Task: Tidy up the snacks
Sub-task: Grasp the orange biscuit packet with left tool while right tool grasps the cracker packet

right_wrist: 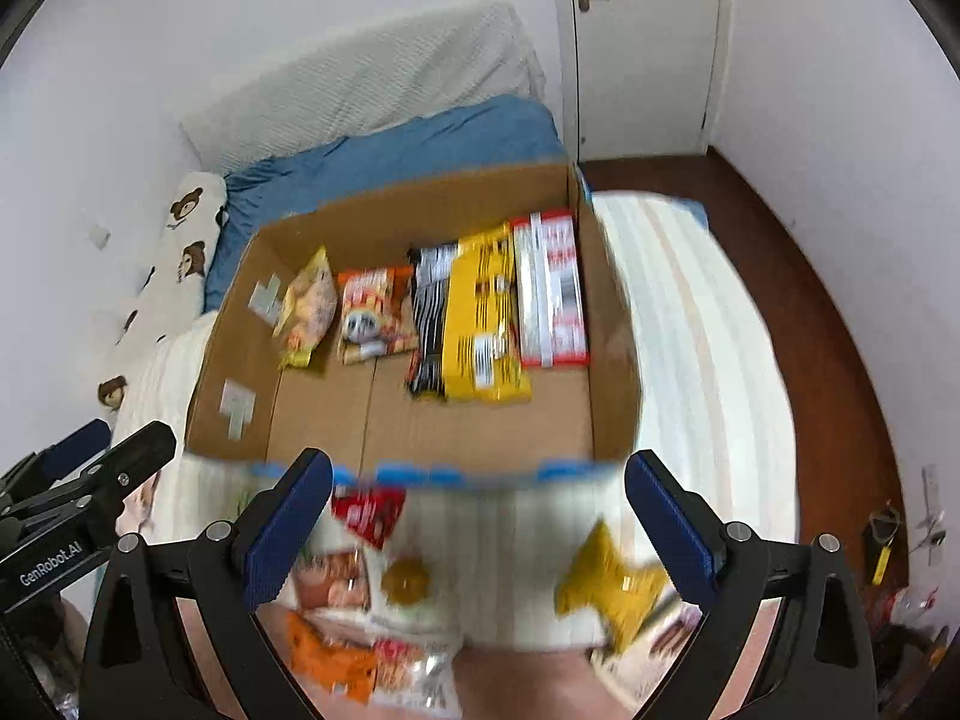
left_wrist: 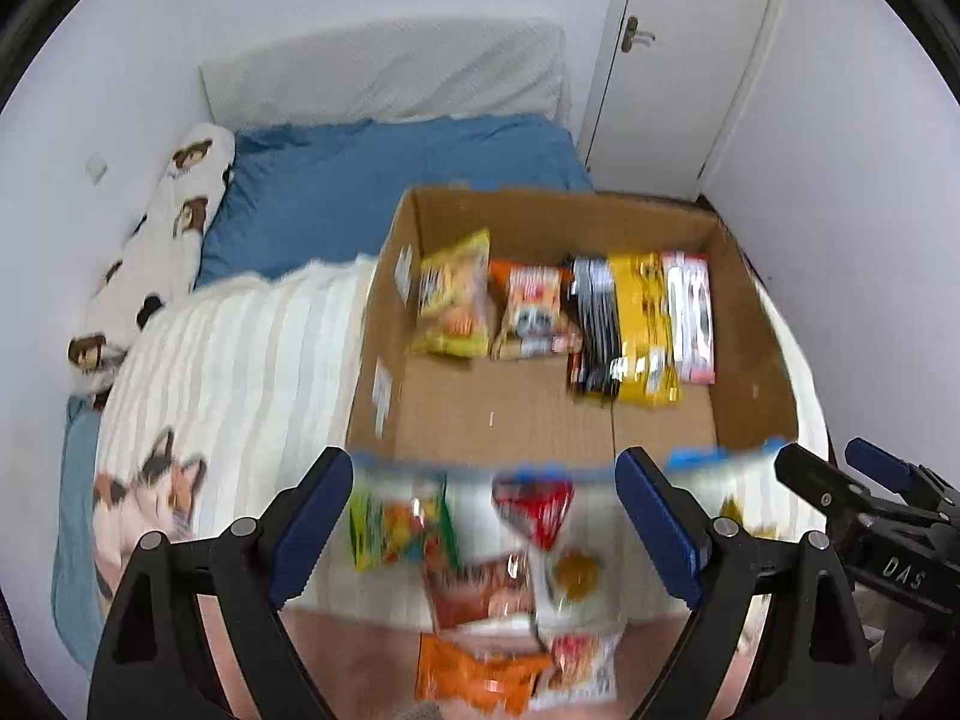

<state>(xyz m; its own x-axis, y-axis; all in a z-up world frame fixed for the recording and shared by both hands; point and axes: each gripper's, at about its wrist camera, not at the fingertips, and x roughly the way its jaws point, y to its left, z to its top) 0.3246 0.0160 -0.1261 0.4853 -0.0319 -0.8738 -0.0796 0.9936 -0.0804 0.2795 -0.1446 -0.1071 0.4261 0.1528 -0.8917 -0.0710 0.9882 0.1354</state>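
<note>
Five packets already lie in a row at the far wall of the cardboard box (left_wrist: 750,324). Left gripper (left_wrist: 486,516) and right gripper (right_wrist: 480,516) both gape wide, empty. Loose snacks (left_wrist: 480,600) at 6 o'clock; between picks, next needs a descent onto one.

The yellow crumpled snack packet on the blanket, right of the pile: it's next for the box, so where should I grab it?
Grip the yellow packet at its raised, crumpled upper corner, coming from above with the right gripper; it lies flat, apart from the others.
</note>
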